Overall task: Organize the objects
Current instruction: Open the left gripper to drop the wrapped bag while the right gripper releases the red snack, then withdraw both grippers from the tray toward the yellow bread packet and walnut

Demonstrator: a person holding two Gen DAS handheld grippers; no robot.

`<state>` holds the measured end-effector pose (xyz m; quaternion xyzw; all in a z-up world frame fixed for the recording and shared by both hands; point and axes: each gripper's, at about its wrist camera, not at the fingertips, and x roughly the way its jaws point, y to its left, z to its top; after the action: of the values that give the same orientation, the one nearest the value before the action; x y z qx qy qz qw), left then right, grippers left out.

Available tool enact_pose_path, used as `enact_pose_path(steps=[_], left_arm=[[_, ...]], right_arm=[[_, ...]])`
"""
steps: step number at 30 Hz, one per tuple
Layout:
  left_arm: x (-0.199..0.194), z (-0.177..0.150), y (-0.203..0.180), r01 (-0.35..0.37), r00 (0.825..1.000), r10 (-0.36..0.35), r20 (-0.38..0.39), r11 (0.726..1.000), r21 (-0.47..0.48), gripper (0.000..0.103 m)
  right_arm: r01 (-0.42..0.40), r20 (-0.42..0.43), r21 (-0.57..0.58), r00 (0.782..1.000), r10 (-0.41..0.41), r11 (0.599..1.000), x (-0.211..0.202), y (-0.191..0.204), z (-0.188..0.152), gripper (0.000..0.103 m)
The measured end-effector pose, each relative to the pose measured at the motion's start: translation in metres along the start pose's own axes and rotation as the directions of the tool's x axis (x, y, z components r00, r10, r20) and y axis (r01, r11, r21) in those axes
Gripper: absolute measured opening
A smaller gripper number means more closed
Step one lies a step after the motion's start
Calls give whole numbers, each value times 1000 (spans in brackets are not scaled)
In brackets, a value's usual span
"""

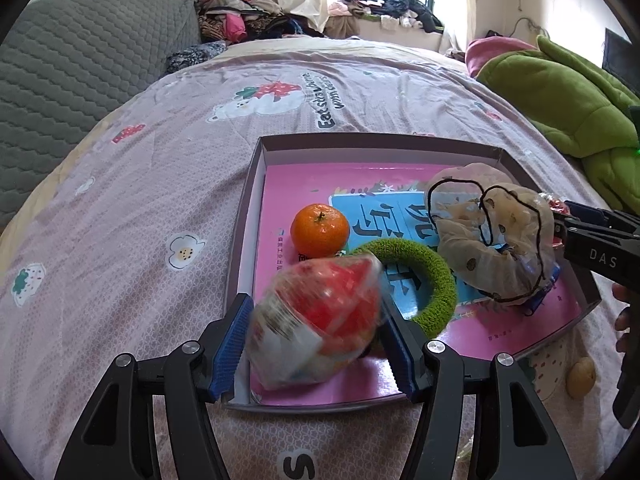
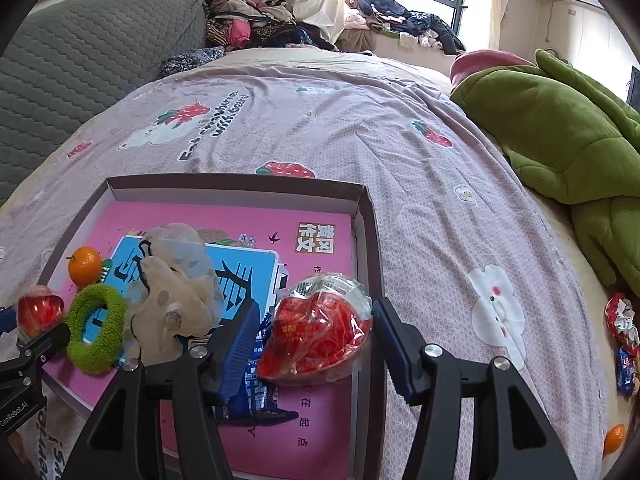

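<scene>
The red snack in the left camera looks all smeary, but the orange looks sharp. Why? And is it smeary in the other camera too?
Left wrist view: the red snack packet between the left gripper fingers is streaked by motion blur, while the orange is crisp. Right wrist view: the other red packet in the right gripper is sharp, with glare on its wrapper.

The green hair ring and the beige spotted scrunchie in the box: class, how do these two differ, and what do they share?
The green hair ring is fuzzy, thick and opaque, while the beige spotted scrunchie is thin, sheer fabric with dark edging. The green hair ring lies flat as a neat open loop, while the scrunchie is bigger, crumpled and puffed up. Both rest side by side on the pink book inside the box, held by neither gripper.
</scene>
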<state>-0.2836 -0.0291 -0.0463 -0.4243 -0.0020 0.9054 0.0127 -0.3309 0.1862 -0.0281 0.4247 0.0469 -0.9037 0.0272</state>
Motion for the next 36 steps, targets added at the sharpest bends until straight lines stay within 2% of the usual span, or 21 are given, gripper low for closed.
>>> enact_pose_path(steps=[20, 26, 36], left_arm=[[-41, 7, -2, 4, 998, -4, 58, 1000, 0, 68], [-63, 15, 0, 12, 996, -12, 93, 1000, -5, 69], [-106, 22, -7, 10, 990, -9, 141, 1000, -6, 70]], right_arm=[[-37, 69, 0, 997, 37, 999, -54, -4, 12, 60], [-95, 112, 1, 989, 94, 995, -84, 0, 13, 60], [-113, 203, -16, 972, 114, 993, -139, 4, 6, 60]])
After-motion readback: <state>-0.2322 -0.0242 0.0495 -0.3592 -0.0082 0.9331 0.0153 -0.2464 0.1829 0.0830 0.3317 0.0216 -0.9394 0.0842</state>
